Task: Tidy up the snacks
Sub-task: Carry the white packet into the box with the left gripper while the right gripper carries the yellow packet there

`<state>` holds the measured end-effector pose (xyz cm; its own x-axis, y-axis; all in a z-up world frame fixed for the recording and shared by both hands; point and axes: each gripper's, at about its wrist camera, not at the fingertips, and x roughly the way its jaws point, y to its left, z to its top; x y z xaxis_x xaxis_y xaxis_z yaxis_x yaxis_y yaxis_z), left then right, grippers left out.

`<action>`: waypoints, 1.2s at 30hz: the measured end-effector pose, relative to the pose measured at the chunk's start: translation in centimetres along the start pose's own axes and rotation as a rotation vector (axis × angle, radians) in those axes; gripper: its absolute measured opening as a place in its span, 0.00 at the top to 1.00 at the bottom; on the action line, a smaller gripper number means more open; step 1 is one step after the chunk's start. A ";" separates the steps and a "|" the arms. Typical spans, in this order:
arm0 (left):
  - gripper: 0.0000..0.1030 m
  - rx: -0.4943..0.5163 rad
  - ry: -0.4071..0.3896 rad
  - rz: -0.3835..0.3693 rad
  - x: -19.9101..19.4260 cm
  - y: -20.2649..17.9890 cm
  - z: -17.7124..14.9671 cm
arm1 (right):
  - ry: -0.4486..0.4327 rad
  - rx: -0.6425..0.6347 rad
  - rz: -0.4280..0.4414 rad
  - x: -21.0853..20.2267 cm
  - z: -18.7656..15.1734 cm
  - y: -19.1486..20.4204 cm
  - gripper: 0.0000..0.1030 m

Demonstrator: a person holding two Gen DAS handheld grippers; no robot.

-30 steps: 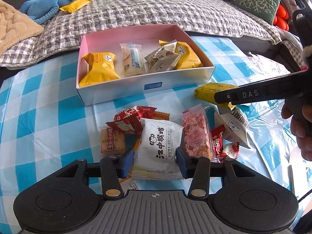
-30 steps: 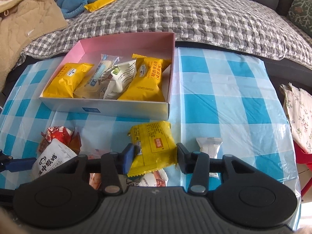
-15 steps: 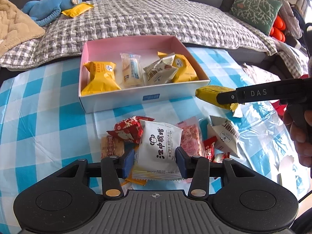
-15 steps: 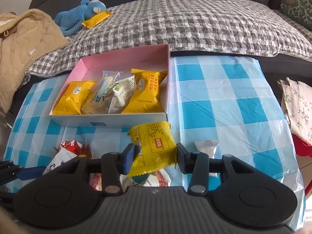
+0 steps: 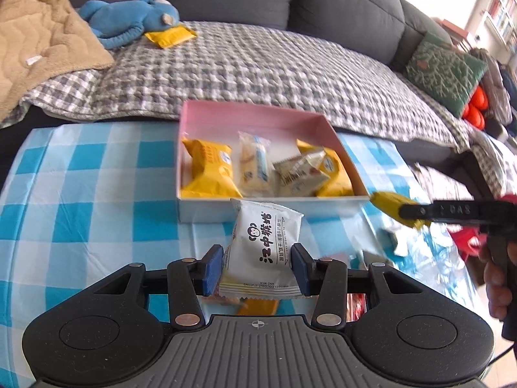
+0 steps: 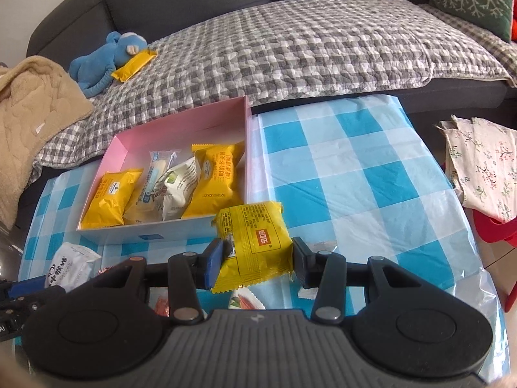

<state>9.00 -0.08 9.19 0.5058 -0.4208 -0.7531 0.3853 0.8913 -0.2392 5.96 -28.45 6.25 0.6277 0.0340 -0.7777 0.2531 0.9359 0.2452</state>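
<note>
My left gripper [image 5: 257, 266] is shut on a white snack packet with black writing [image 5: 265, 245] and holds it above the table, just in front of the pink box [image 5: 252, 116]. My right gripper [image 6: 257, 266] is shut on a yellow snack packet [image 6: 255, 239] and holds it near the box's [image 6: 181, 129] front right corner. The box holds two yellow packets, a clear-wrapped bar and a white packet. The right gripper with its yellow packet [image 5: 392, 205] also shows in the left wrist view, and the white packet [image 6: 72, 266] in the right wrist view.
A blue-checked cloth [image 6: 355, 174] covers the table. Loose snacks lie under the grippers [image 6: 245, 302]. Behind is a sofa with a grey checked blanket [image 5: 258, 64], a blue plush toy [image 5: 129, 16], a yellow packet [image 5: 169, 35] and a green cushion [image 5: 446, 71]. A floral cloth [image 6: 481, 165] lies right.
Both grippers have lifted their packets off the pile and moved them up and toward the pink box. The left one rose most, and the snack pile dropped out of its view.
</note>
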 end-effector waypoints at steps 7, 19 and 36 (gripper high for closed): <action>0.58 -0.054 -0.058 0.017 0.6 1.5 1.7 | -0.050 0.053 0.033 -0.1 0.4 -0.1 0.60; 0.58 -0.046 -0.103 0.034 3.9 0.4 4.3 | -0.073 0.109 0.185 1.7 1.8 1.5 0.60; 0.64 -0.058 -0.106 0.098 9.6 0.2 6.2 | -0.027 0.258 0.342 6.8 3.7 4.6 0.60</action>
<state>18.69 -5.00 5.71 0.6184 -0.3439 -0.7066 0.2865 0.9360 -0.2047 14.13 -25.23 4.28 0.7257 0.3151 -0.6116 0.2005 0.7535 0.6261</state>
